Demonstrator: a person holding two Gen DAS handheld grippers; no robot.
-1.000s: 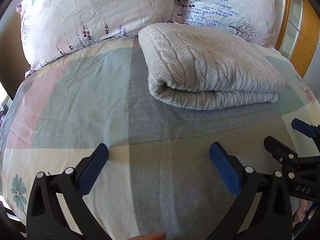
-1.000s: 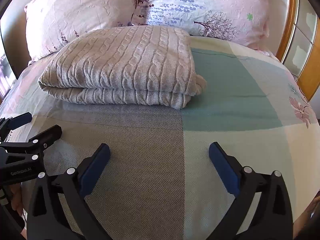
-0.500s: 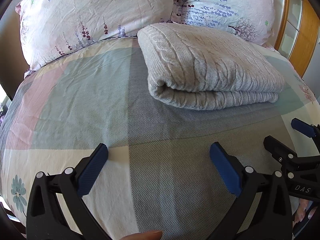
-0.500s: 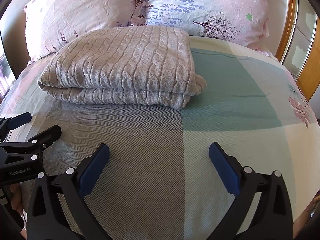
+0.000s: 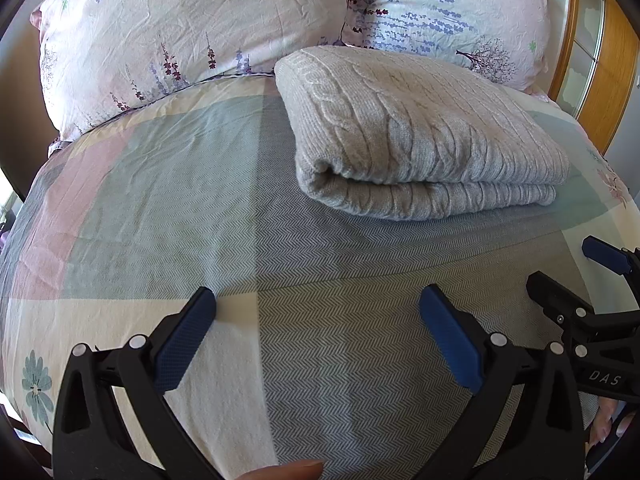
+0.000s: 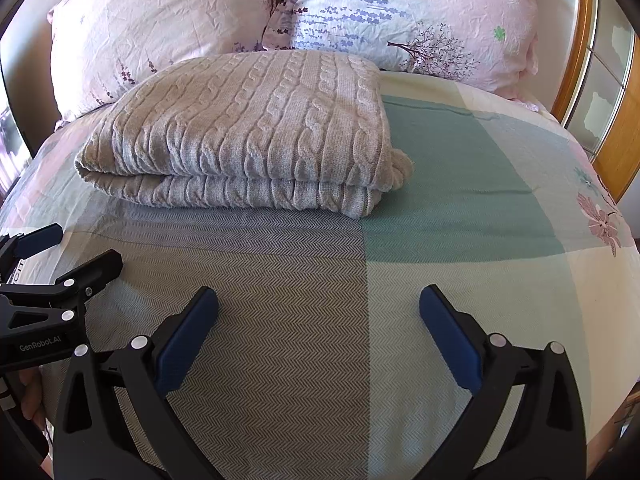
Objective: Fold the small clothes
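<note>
Judging by how things lie, the folding looks done: the grey cable-knit sweater (image 5: 420, 136) sits as a neat rectangular bundle, several layers thick, toward the head of the bed (image 5: 168, 208), just in front of the pillows (image 5: 192, 32). Neither tool touches it. The left gripper (image 5: 318, 332) hangs over the bedspread well short of the bundle, blue pads spread wide with nothing between them; the right gripper (image 6: 318, 330) does likewise beside it, equally wide and empty. Each shows at the edge of the other's view, so the two are close together, side by side.

If anything remains, it is probably a tidy-up: at the bundle's near right corner a small lump of knit pokes out, and tucking it in would call for a light pinch on that corner alone, without dragging the top layer askew. Otherwise the next move is simply to draw back.

The bedspread is a smooth patchwork of herringbone grey, teal, pink and cream with printed flowers. Two floral pillows lean at the head; a wooden-framed panel (image 6: 600, 80) stands at the right
</note>
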